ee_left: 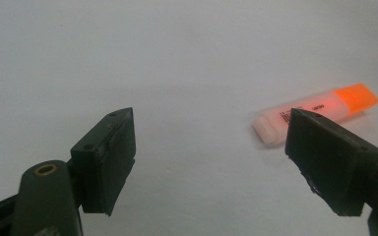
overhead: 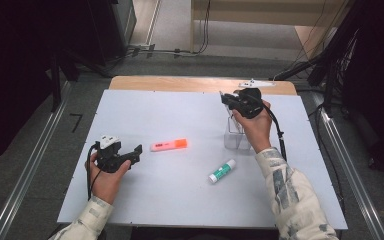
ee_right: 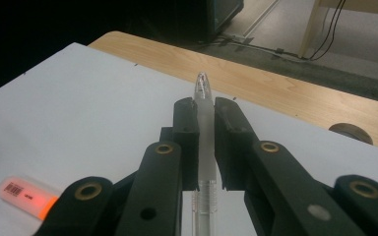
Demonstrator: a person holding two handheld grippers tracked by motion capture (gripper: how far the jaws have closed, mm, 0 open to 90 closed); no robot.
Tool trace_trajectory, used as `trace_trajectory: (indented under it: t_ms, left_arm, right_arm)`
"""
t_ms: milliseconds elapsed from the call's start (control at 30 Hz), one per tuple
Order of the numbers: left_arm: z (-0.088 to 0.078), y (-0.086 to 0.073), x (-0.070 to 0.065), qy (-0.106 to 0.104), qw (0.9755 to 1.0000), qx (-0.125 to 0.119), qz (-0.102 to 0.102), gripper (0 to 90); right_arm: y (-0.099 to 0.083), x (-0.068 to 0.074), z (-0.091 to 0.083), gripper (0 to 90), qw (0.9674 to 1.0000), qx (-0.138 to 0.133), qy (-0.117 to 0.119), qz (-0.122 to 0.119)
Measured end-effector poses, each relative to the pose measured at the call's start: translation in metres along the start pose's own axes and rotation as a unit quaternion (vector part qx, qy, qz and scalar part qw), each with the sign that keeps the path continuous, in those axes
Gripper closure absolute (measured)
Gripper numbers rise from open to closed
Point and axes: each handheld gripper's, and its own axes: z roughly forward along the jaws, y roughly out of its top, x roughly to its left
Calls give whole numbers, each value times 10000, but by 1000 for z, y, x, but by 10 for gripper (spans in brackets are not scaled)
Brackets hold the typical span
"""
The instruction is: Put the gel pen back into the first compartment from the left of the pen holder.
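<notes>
Two grippers over the white bench, left gripper (overhead: 139, 150) near the left edge with jaws wide apart and empty, orange highlighter (overhead: 169, 145) just beyond, right gripper (ee_right: 205, 129) near the far edge clamped on a clear pen (ee_right: 204, 147), glue stick (overhead: 222, 171) toward the near edge.

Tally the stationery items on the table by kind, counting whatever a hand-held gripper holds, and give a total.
Highlighter: 1
Glue stick: 1
Clear pen, clamped in the right hand-held gripper: 1
Clear holder: 1
Total: 4
</notes>
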Motion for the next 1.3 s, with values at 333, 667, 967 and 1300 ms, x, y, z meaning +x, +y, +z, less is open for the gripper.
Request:
trace_trajectory:
  t_ms: [333, 667, 967, 1300]
  left_arm:
    - [0, 0, 0, 4, 10000, 6, 5, 204]
    - [1, 0, -1, -1, 10000, 15, 18, 204]
    - [1, 0, -1, -11, 10000, -4, 19, 204]
    - [1, 0, -1, -11, 10000, 25, 28, 204]
  right_arm:
    - [-8, -4, -12, 784, 10000, -50, 24, 61]
    - [-21, -8, -14, 607, 9997, 60, 165, 173]
    - [-26, -11, -20, 473, 9996, -5, 127, 261]
    - [-33, -12, -24, 301, 9998, 12, 97, 184]
